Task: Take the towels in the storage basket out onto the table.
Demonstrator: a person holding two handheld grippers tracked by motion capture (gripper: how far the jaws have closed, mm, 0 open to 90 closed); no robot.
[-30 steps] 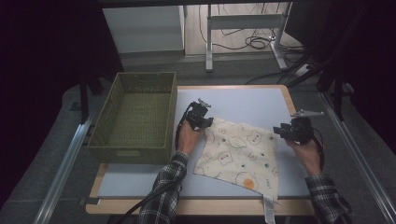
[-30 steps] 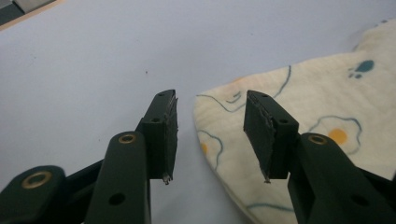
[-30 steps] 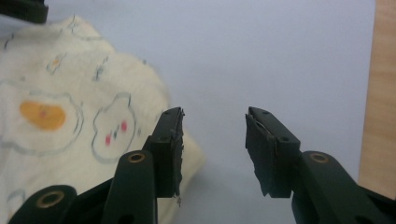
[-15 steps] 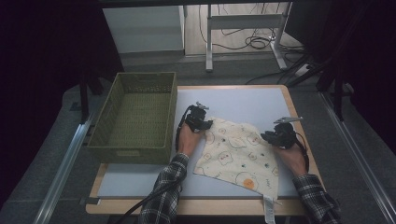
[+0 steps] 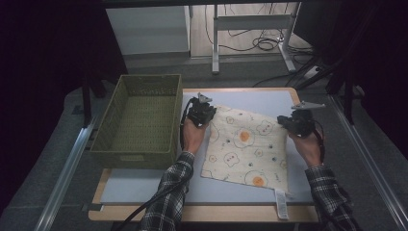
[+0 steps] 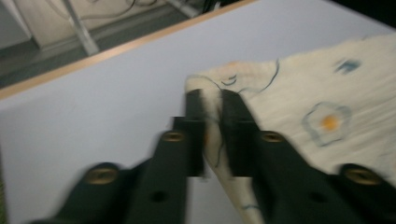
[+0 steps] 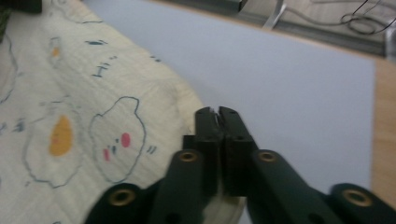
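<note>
Two tongs at the cloth's far corners. High view: cream cloth [image 5: 248,147] with egg prints lies on the bench [image 5: 144,187], right of the green basket [image 5: 137,120]; left tongs [image 5: 201,114] at its far left corner, right tongs [image 5: 294,123] at its far right corner. Left gripper view: left tongs [image 6: 212,100], jaws just closing, clenched on a raised fold of cloth [image 6: 299,102]. Right gripper view: right tongs [image 7: 215,114] nearly shut, pinching the cloth [image 7: 93,112] edge; jaws just eased open a little

Both forearms reach forward, left tongs [image 5: 201,114] and right tongs [image 5: 294,123] pinched nearly shut.
</note>
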